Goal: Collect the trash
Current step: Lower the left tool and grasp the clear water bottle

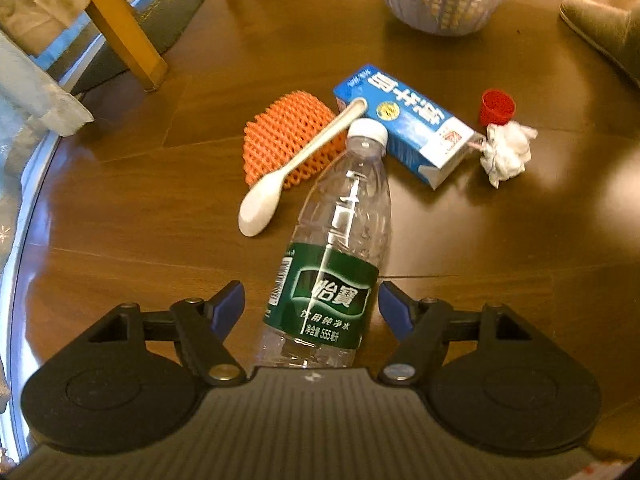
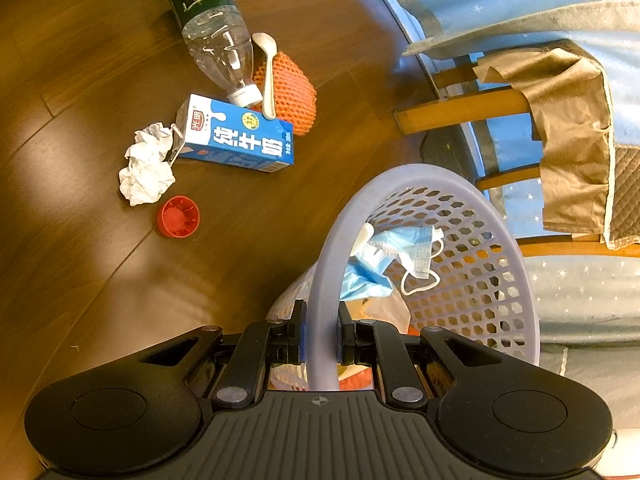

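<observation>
Dark wooden floor boards carry the litter, with chair legs and a blue starred cloth at the edge. Between the left gripper [image 1: 312, 308], whose jaws stand wide apart with a gap on each side, lies a clear water bottle [image 1: 332, 264] on its side; the blue pads [image 1: 230, 308] flank its green label without pressing it. Its long axis runs straight ahead from the jaws, base nearest them, white cap far. Beyond the cap sit a white spoon [image 1: 276, 184], an orange foam net [image 1: 288, 140], a blue milk carton [image 1: 404, 124], a crumpled tissue [image 1: 506, 152] and a red cap [image 1: 496, 107]. The right gripper [image 2: 322, 338] has its jaws clamped on the rim of the lilac basket [image 2: 516, 280], which holds a blue mask [image 2: 404, 252]. The left hand is far nearer the bottle, so squeezing across its width looks like the next move.
</observation>
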Motion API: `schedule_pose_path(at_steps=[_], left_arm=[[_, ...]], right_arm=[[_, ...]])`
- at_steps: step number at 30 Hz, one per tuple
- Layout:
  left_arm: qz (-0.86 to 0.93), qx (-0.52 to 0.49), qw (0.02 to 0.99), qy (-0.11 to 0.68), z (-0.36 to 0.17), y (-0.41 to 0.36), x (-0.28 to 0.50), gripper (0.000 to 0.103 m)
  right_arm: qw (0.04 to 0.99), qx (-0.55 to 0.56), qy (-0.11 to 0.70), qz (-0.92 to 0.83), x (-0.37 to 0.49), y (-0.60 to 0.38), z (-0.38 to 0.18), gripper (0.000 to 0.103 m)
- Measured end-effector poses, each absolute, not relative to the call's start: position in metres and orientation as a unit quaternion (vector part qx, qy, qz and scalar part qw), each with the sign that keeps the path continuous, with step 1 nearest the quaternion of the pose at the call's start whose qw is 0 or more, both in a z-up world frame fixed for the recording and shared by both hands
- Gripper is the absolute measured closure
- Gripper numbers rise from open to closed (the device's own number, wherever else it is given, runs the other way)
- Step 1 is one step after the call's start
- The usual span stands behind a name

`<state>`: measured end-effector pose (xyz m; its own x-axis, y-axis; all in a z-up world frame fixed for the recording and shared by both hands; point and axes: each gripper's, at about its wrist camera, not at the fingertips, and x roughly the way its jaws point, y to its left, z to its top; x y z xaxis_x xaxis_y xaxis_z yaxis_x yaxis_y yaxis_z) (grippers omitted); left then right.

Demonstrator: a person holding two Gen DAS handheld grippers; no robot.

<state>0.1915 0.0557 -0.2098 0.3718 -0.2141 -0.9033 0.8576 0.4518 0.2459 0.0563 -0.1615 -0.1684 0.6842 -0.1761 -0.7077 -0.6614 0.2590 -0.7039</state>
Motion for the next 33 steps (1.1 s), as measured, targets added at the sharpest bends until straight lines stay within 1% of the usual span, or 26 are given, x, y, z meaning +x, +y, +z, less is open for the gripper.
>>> schedule_pose_path(at_steps=[16,19,22,33], left_arm=[[-0.365,0.409,0.714,0.436,-0.237,0.054,0.191,0.035],[-0.363,0.412,0.711,0.439,-0.241,0.054,0.193,0.036],[-0.365,0.415,0.707,0.441,-0.243,0.053,0.192,0.040],[-0.361,0.412,0.705,0.450,-0.239,0.054,0.188,0.044]], right_arm=[[0.702,-0.590,0.359,0.174,0.055,-0.161,-0.174,0.093],[0.701,-0.590,0.361,0.174,0.055,-0.161,-0.175,0.093],[0.700,-0.590,0.362,0.175,0.054,-0.163,-0.176,0.093],[0.700,-0.588,0.364,0.178,0.056,-0.159,-0.175,0.093]])
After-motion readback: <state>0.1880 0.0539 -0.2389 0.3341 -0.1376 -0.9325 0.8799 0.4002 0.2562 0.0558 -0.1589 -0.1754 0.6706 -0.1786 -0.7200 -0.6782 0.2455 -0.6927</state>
